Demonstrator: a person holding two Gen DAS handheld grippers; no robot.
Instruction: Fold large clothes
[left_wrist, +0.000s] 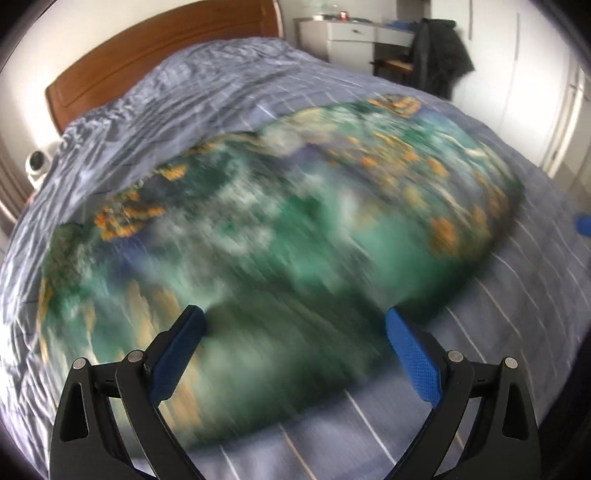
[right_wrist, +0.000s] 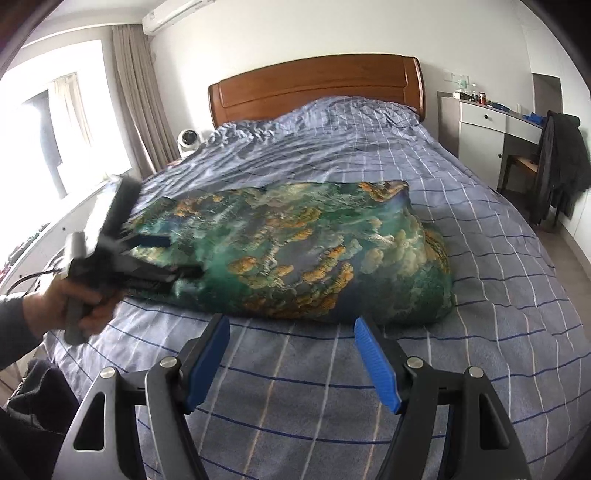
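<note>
Green-and-orange printed garment (right_wrist: 295, 251) bunched on checked bed (right_wrist: 480, 258), seemingly folded, left tool (left_wrist: 293, 319) and right tool (right_wrist: 291, 328) both apart

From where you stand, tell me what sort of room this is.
A bedroom, almost certainly. A bed with a wooden headboard and a blue checked cover fills the room, a curtained window is on one side, and a white desk stands by the wall with a dark jacket over its chair.
</note>
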